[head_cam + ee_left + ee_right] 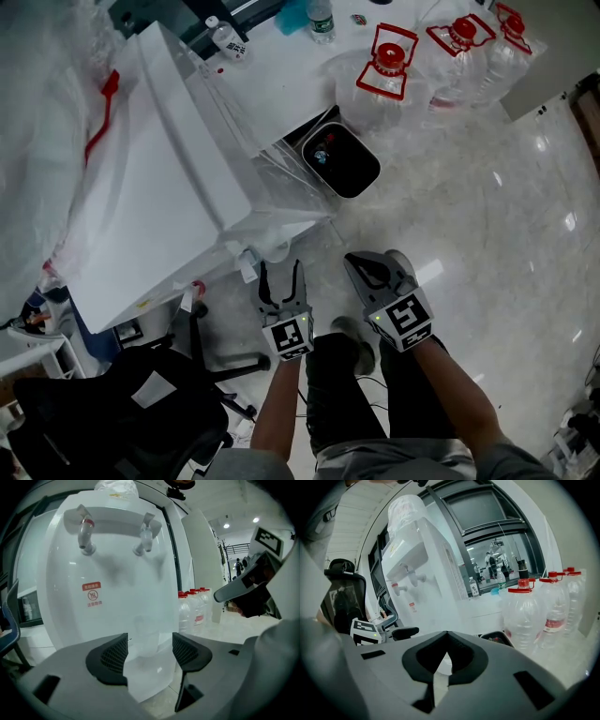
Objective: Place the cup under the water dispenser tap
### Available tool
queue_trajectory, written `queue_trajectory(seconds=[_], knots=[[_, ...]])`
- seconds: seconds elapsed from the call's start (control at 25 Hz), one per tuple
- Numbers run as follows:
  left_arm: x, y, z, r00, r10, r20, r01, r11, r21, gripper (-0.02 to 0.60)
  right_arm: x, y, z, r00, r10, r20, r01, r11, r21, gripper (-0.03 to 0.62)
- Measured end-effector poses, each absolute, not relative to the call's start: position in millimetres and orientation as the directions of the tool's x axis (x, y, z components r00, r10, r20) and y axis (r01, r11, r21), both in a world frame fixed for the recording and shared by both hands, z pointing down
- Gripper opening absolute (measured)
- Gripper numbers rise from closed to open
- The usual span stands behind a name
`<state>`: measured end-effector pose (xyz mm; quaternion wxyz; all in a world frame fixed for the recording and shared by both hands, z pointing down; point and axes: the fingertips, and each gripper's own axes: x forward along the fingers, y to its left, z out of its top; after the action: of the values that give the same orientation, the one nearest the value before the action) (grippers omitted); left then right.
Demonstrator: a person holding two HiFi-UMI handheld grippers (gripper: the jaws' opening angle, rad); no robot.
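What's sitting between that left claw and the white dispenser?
A clear cup, standing below the dispenser taps; the left gripper view shows it faintly, just beyond the open left claw.

1 dispenser, 2 taps, 1 cup, 2 claws, approx. 3 jugs

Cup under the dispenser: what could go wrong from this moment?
1. The cup stands between the open jaws of the left tool; a crooked pull-back could tip it.
2. Whether it sits right below the tap is unclear; water might miss it.
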<state>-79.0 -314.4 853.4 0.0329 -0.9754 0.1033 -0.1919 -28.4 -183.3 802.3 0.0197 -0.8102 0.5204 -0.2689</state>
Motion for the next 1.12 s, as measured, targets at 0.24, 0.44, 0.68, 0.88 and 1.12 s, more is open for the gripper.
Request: queue_trajectory(seconds=[0.24, 0.44, 0.68, 0.88, 1.12], knots=[[-93, -308, 820, 0.899, -0.204, 0.388, -0.189, -0.979, -0.077, 0.208, -36, -179, 776, 0.301, -0.862, 0.408, -0.837, -0.444, -0.32, 0.009], [-98, -296, 767, 0.908, -0.171, 0.383, -0.162, -0.985, -0.055, 0.155, -39, -178, 732, 0.3, -0.869, 0.394, -0.839, -0.437, -0.325, 0.009], [-109, -280, 689, 0.913, -0.138, 0.384, -0.134, -0.99, -0.038, 0.111, -44, -169, 672, 0.319, -0.867, 0.382, -0.827, -0.451, -0.335, 0.009], [-114, -259, 623, 0.911, -0.082, 0.403, -0.094, -0.995, 0.011, 0.079, -50, -161, 616, 0.324, -0.872, 0.365, -0.829, -0.448, -0.335, 0.009], [-117, -242, 548, 0.921, -0.032, 0.387, -0.06, -0.996, 0.061, 0.033, -62, -163, 554, 0.307, -0.885, 0.351, -0.845, -0.423, -0.328, 0.009]])
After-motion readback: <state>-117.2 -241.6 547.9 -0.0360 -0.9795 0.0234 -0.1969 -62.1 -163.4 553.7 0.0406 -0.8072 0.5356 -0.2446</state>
